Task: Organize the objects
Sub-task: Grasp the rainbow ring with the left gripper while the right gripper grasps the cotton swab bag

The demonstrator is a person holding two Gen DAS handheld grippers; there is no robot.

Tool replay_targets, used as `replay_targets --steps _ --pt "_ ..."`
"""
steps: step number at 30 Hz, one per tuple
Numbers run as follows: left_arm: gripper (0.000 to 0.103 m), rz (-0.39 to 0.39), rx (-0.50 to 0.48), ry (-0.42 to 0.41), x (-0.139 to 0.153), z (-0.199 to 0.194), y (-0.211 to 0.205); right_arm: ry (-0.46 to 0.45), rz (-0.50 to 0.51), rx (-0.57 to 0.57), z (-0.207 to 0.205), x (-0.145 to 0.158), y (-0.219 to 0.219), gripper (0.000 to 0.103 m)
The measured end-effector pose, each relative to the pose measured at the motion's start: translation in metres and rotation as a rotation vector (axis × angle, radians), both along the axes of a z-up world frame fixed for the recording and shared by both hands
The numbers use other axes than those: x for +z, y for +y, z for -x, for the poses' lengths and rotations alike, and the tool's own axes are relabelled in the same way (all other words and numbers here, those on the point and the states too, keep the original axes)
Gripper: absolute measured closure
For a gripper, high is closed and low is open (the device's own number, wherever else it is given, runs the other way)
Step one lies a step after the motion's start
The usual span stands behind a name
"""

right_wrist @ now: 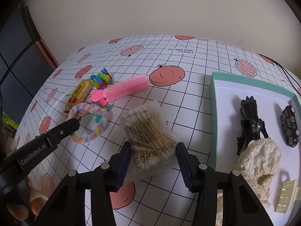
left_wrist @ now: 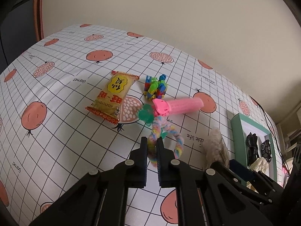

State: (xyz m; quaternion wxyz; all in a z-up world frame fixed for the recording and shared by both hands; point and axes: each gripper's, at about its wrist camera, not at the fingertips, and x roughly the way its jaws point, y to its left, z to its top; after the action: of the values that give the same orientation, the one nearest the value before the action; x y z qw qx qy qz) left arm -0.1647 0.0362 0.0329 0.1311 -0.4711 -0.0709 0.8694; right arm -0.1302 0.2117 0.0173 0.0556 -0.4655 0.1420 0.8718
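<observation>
The left gripper has its jaws nearly closed, pinching the near loop of the pastel chenille ring, which lies on the gridded worktop with its far end against the green clover charm and the pink hair roller clip at about 12 o'clock from the jaws. My worry is that the fuzzy ring is soft and tangled there: lift it and it may drag the charm, the clip or even the heap of bright plastic links along, or simply slip out of so thin a bite. The yellow snack packet sits at 10 o'clock, near enough to be nudged. On the other side, the right gripper has its jaws spread wide around the bag of cotton swabs, apparently not yet squeezing; the slick bag could bulge and squirt forward as they close. The teal box at 3 o'clock already holds a dark figurine, toy car and lace piece, leaving little room.
</observation>
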Motion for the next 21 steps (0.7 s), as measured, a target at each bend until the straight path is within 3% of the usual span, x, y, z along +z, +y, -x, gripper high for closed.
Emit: replay_targets --steps 5,12,13,21 --pt "0.095 -0.005 0.001 0.016 0.006 -0.003 -0.002 0.002 -0.004 0.01 -0.003 0.003 -0.002 0.058" --pt "0.095 -0.017 -0.001 0.033 0.012 -0.005 -0.003 0.032 -0.002 0.026 -0.007 0.014 -0.003 0.078" --pt "0.095 -0.017 -0.001 0.035 0.013 -0.006 -0.003 0.034 0.004 0.032 -0.008 0.014 -0.004 0.086" --pt "0.095 -0.017 -0.003 0.047 0.018 -0.01 -0.003 0.042 -0.018 0.042 -0.011 0.022 -0.007 0.092"
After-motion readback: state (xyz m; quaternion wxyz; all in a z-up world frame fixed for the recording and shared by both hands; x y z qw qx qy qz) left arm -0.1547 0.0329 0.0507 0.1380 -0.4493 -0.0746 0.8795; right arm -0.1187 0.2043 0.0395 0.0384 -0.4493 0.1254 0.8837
